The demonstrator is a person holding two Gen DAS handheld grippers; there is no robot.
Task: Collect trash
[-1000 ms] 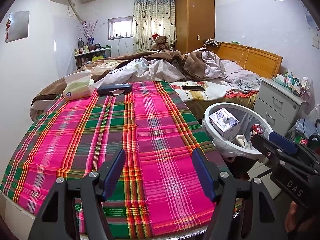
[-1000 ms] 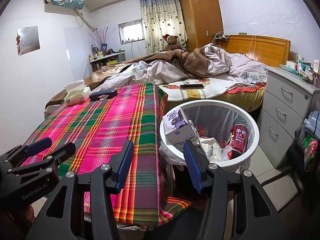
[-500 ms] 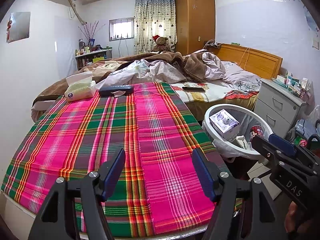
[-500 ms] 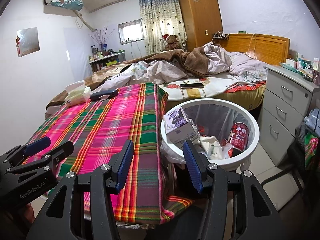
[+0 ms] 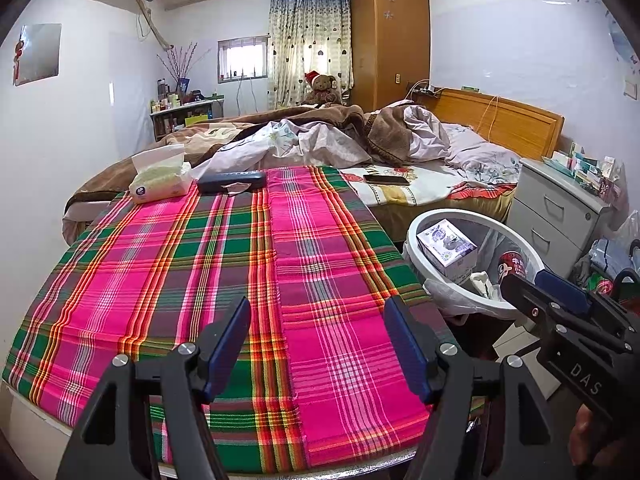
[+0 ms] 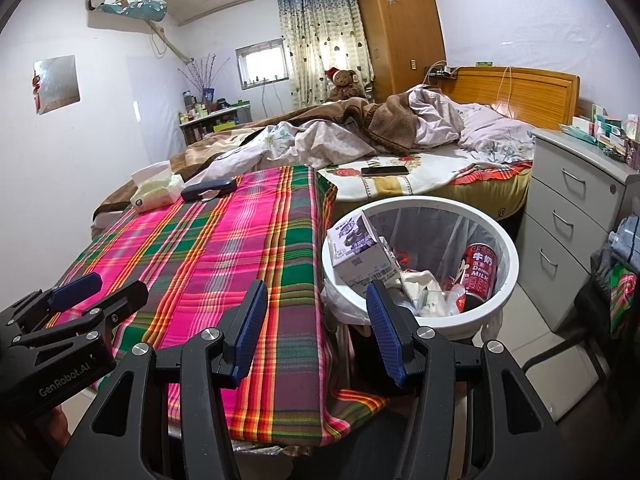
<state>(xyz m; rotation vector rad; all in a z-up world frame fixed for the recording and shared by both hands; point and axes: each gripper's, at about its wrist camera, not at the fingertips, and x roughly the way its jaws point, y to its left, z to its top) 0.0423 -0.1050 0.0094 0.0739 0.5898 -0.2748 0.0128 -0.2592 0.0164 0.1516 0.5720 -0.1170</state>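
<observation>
Where the plaid-covered table [image 5: 224, 280] meets the bed [image 5: 420, 188] at its far end, a tissue pack [image 5: 160, 180] and a dark flat case [image 5: 232, 180] with a scrap of paper against it sit at the far left of the cloth; the rest of the cloth lies bare. A phone [image 6: 385, 170] rests on the bedspread beyond the table's far right corner. To the right of the table stands the white bin [image 6: 508, 276], lined with a clear bag, its rim just beside the hanging edge of the cloth and close to the bed's side. A grey drawer unit [image 6: 572, 220] stands further right, with open floor in front of it.

The trash lies inside the bin: a white and purple carton [image 6: 360, 252] leaning at the left rim, a red milk can [image 6: 478, 272] upright at the right, and crumpled wrappers [image 6: 424, 292] between them.

The left gripper [image 5: 316, 344] hovers over the near end of the table, tongs spread with only cloth behind them. The right gripper [image 6: 316, 328] hangs over the table's right edge, tongs likewise spread and pinching nothing, its right finger [image 6: 384, 328] lying in front of the bin's near rim.
</observation>
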